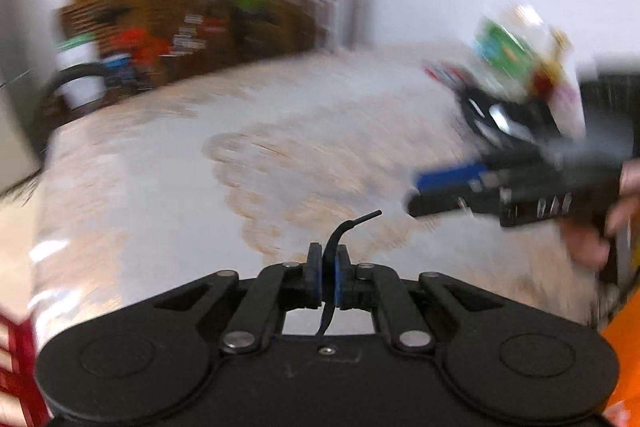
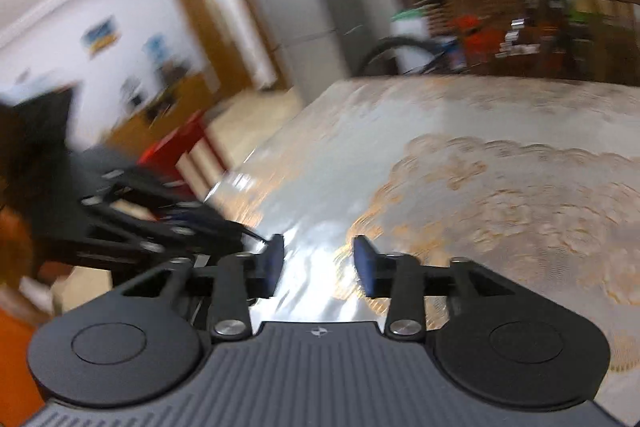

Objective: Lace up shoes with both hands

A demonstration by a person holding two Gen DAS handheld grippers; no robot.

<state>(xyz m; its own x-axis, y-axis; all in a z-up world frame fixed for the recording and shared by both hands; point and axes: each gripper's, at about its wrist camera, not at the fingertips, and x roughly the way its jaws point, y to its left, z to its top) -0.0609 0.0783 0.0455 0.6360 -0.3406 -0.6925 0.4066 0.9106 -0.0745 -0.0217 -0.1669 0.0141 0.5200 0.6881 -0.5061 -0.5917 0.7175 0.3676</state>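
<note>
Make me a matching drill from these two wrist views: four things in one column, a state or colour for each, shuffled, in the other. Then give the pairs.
Things:
1. left tongs
2. right tongs
3. shoelace
4. stool

States or colours:
A. red
B. open, nothing between the pads
C. shut on the lace
D. black, pinched, tip sticking up

Pairs: 1-C, 2-B, 3-D, 4-A

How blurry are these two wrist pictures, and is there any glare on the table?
Left wrist view: heavy motion blur smears the shelf and the right gripper, while the left gripper and the black lace pinched in it stay sharp. Right wrist view: the room is streaked, fisheye bends the walls, and bright glare sits on the glossy tablecloth between the open fingers.
</note>
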